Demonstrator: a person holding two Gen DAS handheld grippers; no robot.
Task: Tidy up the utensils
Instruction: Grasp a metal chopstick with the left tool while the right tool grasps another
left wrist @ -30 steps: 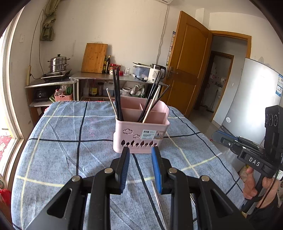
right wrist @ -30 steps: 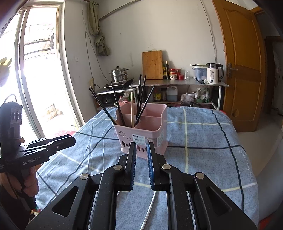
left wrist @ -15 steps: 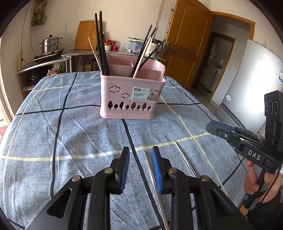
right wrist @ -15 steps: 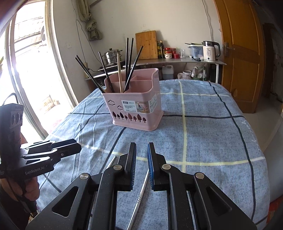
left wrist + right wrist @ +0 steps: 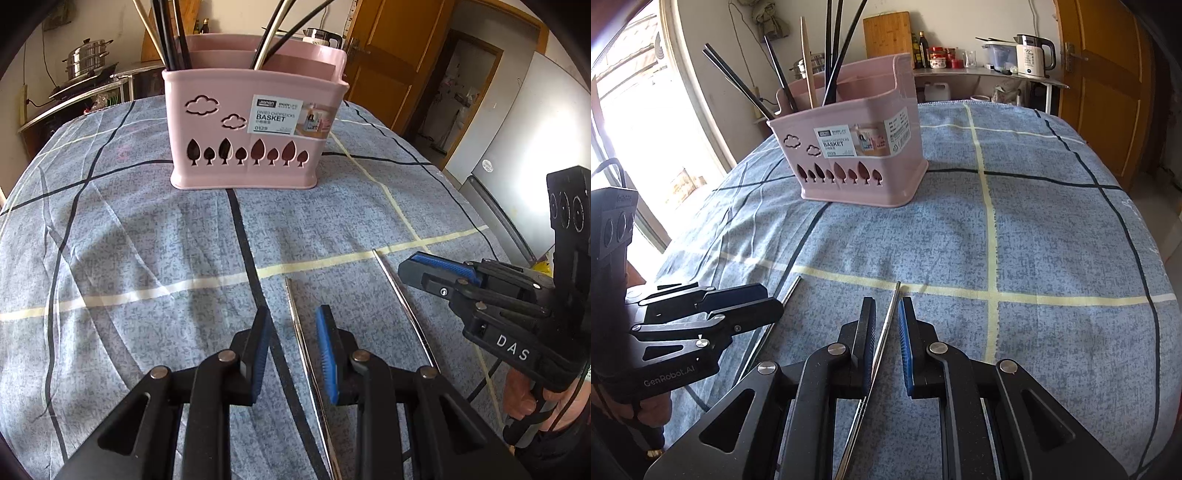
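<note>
The left gripper [image 5: 291, 325] is held apart astride one metal chopstick [image 5: 299, 332] lying on the surface [image 5: 129, 240]; the right gripper [image 5: 886, 317] likewise straddles another chopstick [image 5: 886, 325]. The pink basket [image 5: 255, 129] is seen at 12 o'clock.

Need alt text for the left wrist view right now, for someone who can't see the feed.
The left hand-held gripper hangs open over a metal chopstick lying on the blue checked tablecloth. A second metal chopstick lies to its right, by the right hand-held gripper. Behind stands a pink chopstick basket holding chopsticks.
</note>
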